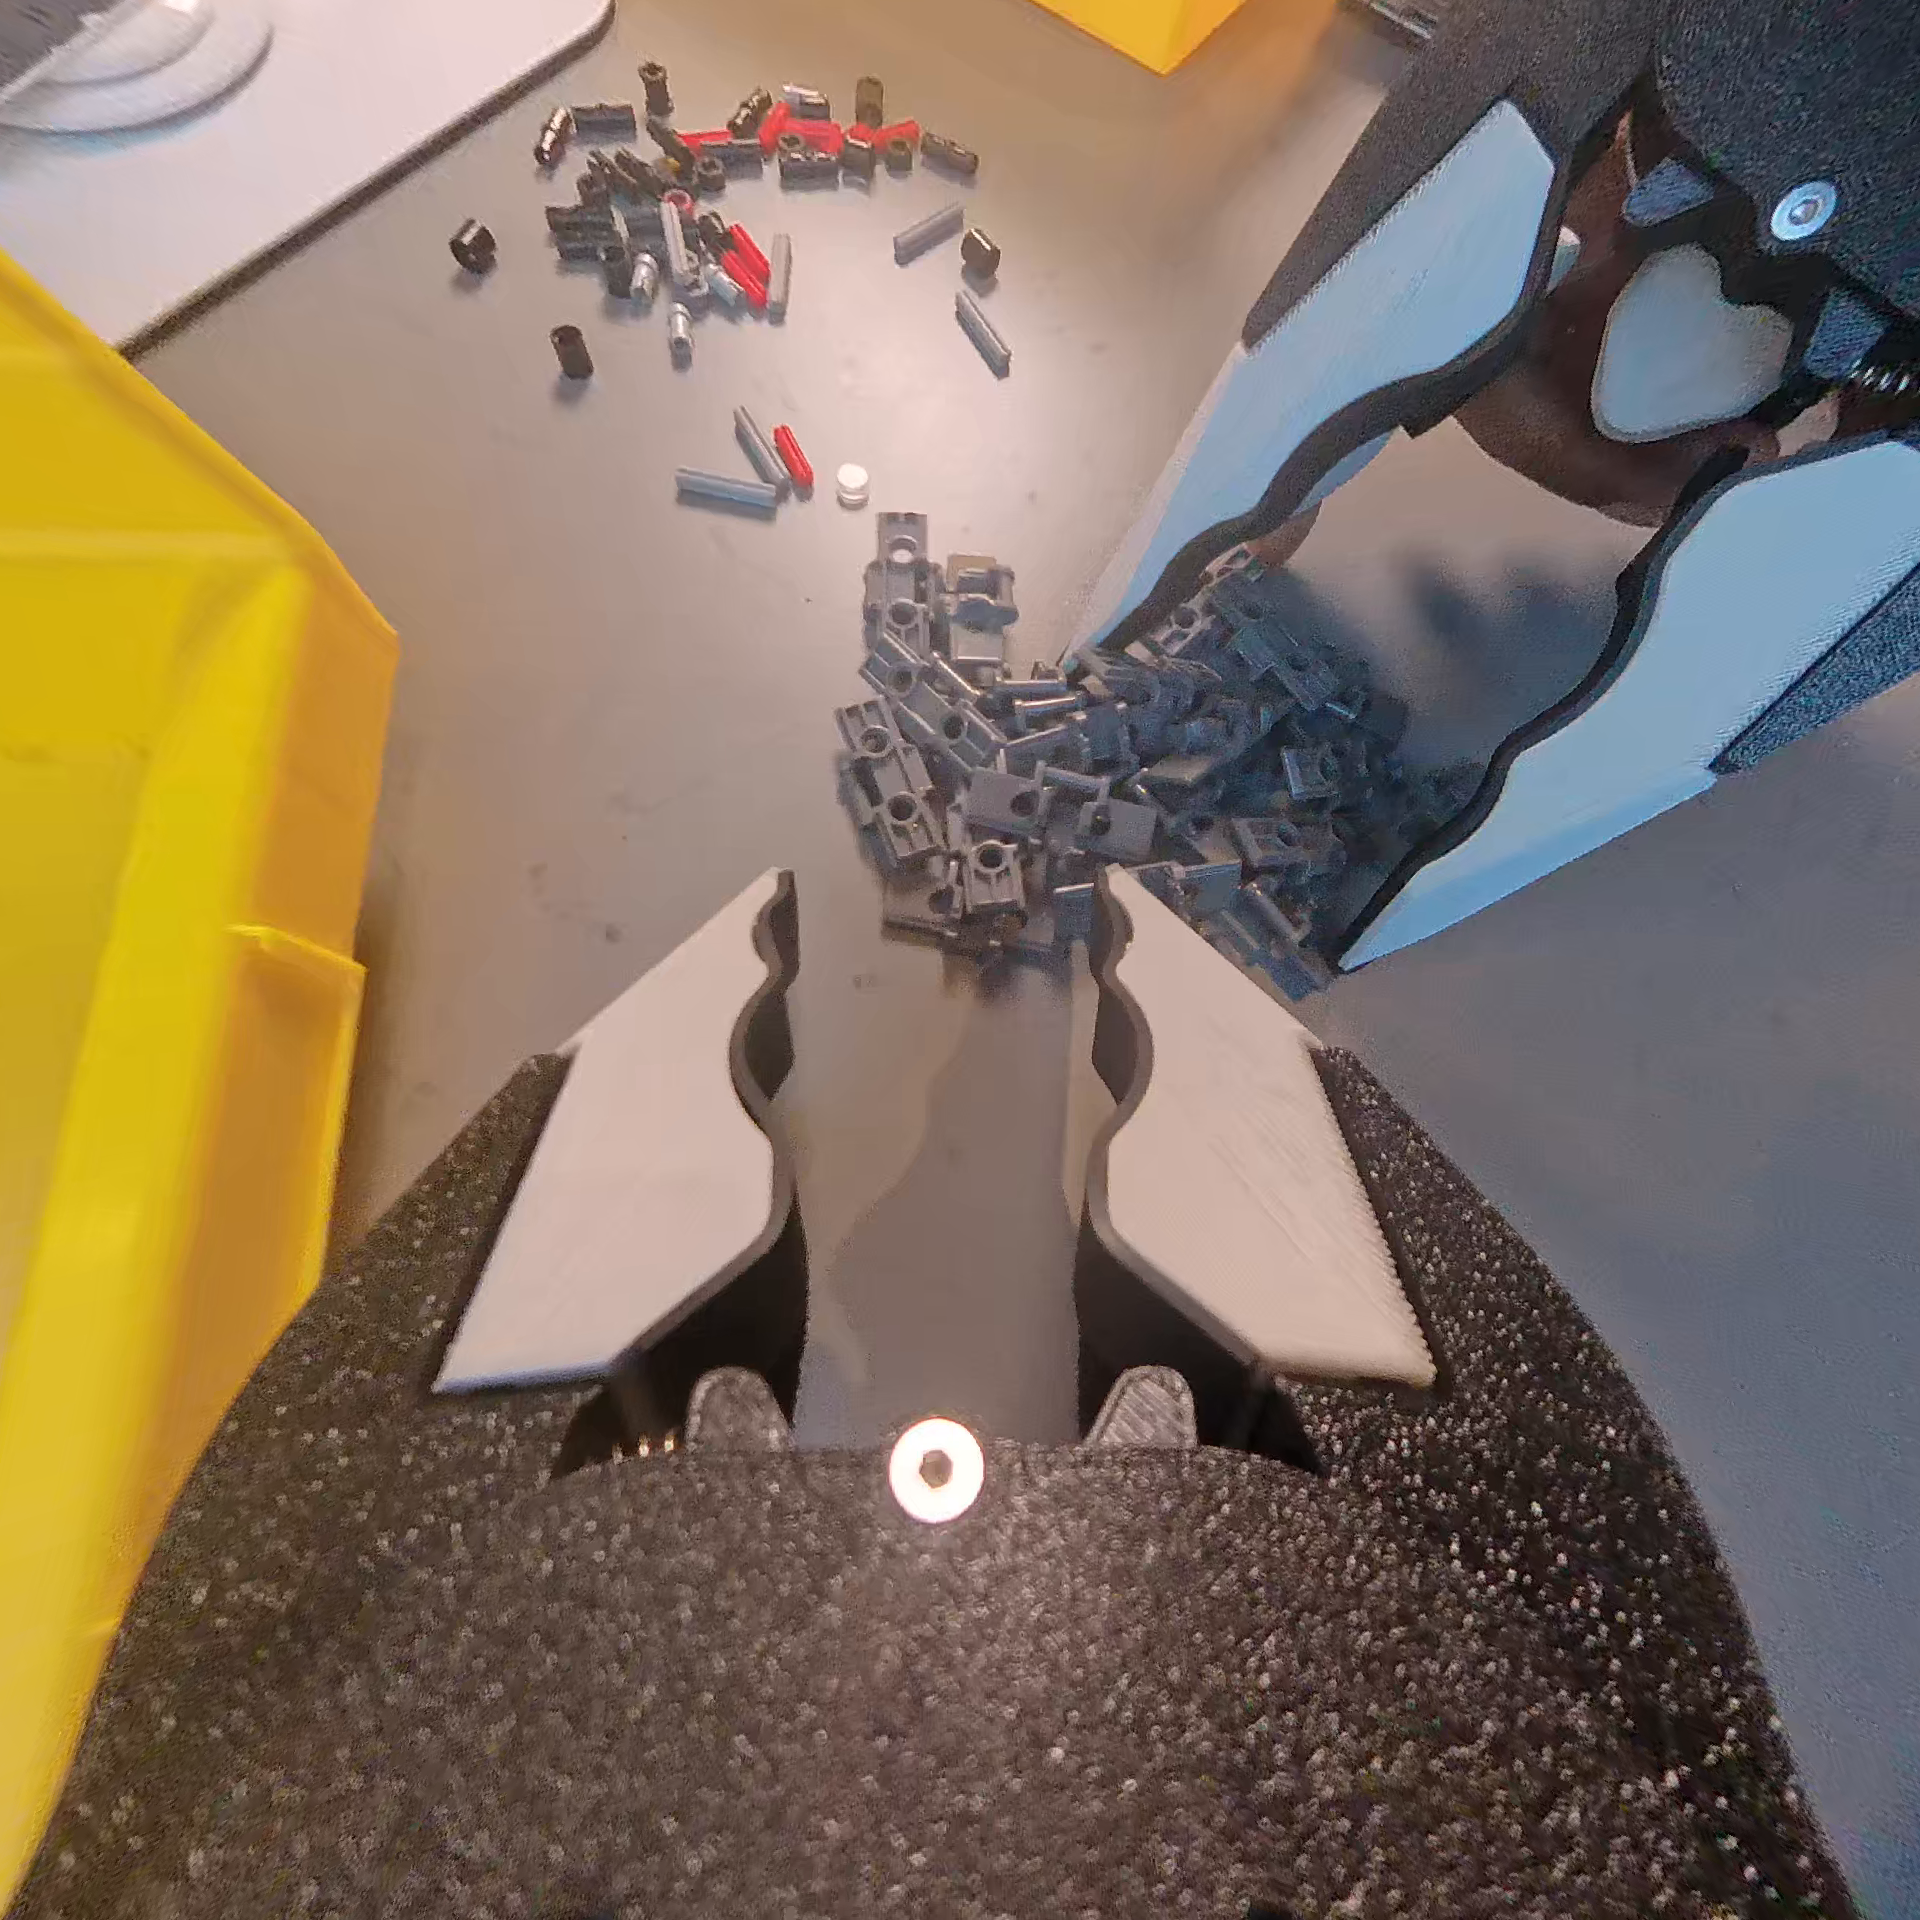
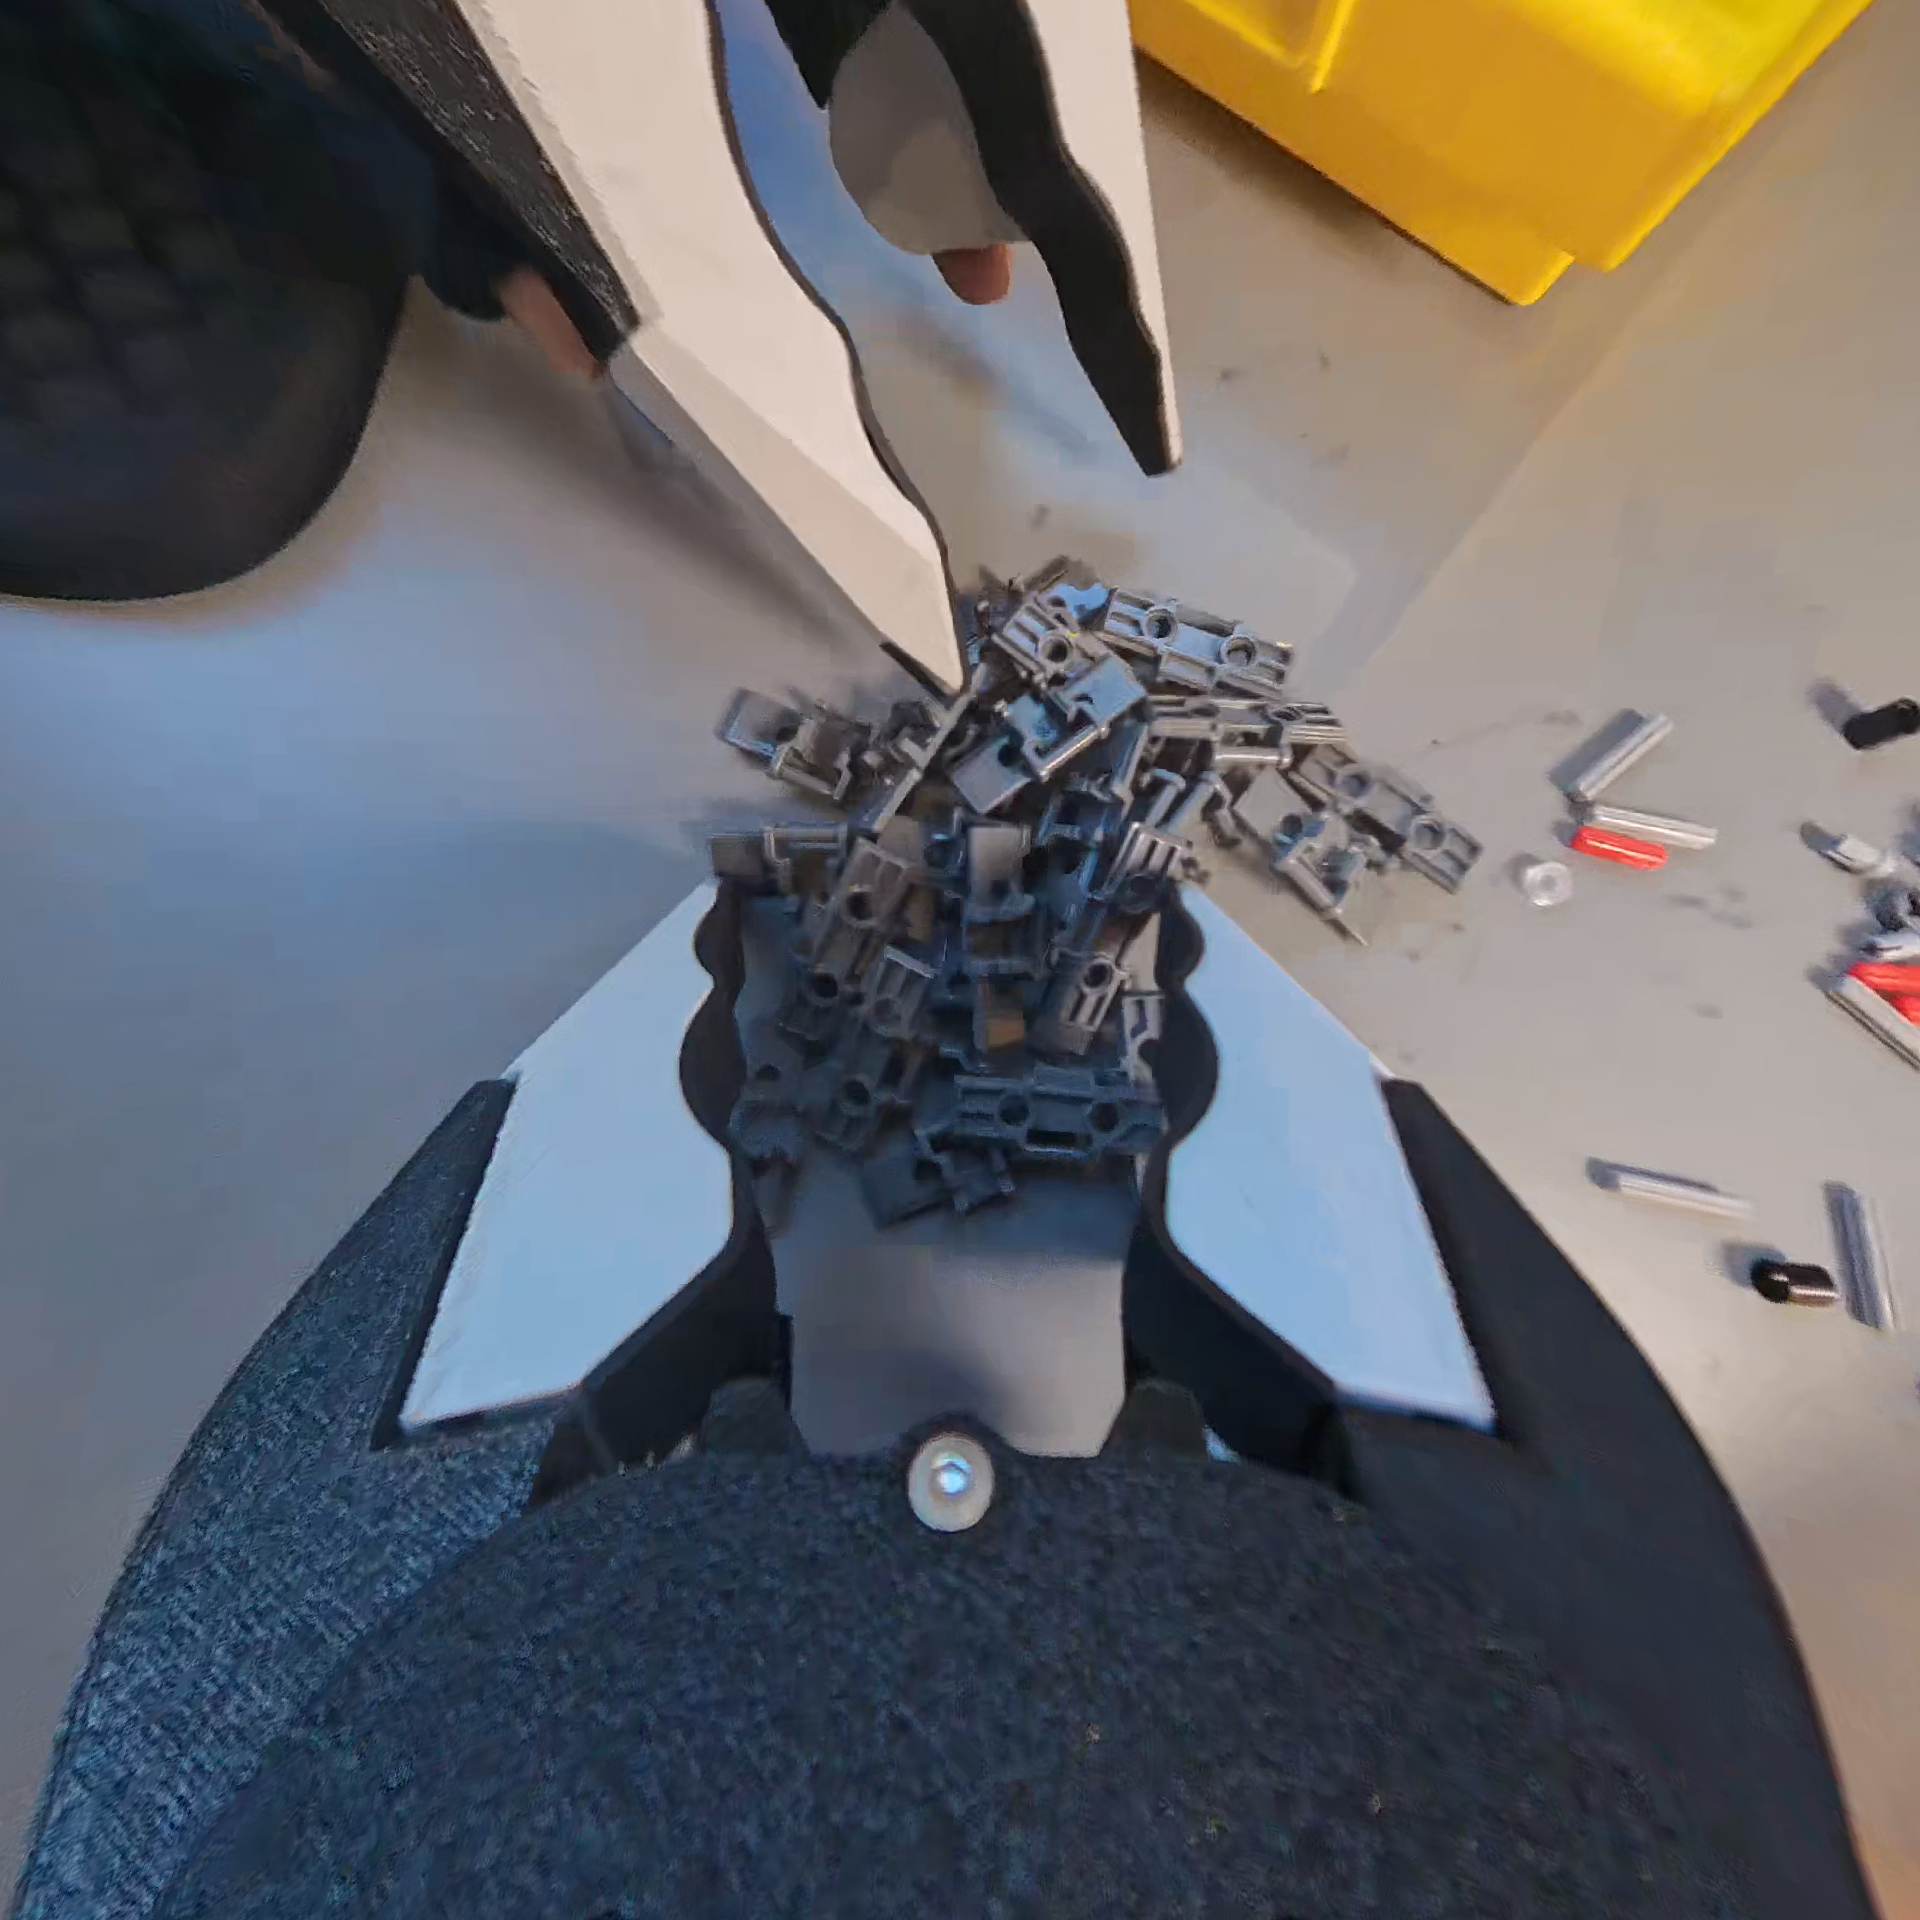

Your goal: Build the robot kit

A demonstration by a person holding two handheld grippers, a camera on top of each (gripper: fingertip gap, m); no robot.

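A heap of small dark grey plastic bricks (image 1: 1091,769) lies on the grey table. My left gripper (image 1: 945,894) is open and empty. Its right fingertip touches the near edge of the heap; its left fingertip stands on bare table. My right gripper (image 2: 951,894) is open, with its jaws wide apart on either side of the heap (image 2: 987,883), and bricks lie between the fingers. In the left wrist view the right gripper (image 1: 1216,805) comes in from the upper right and straddles the heap. In the right wrist view the left gripper (image 2: 1055,571) points down at the heap's far side.
A yellow bin (image 1: 156,831) stands close on the left, and another (image 1: 1132,26) at the far edge. Small black, red and grey parts (image 1: 707,197) lie scattered beyond the heap, with a small white round piece (image 1: 852,481). A grey mat (image 1: 260,156) lies at the far left.
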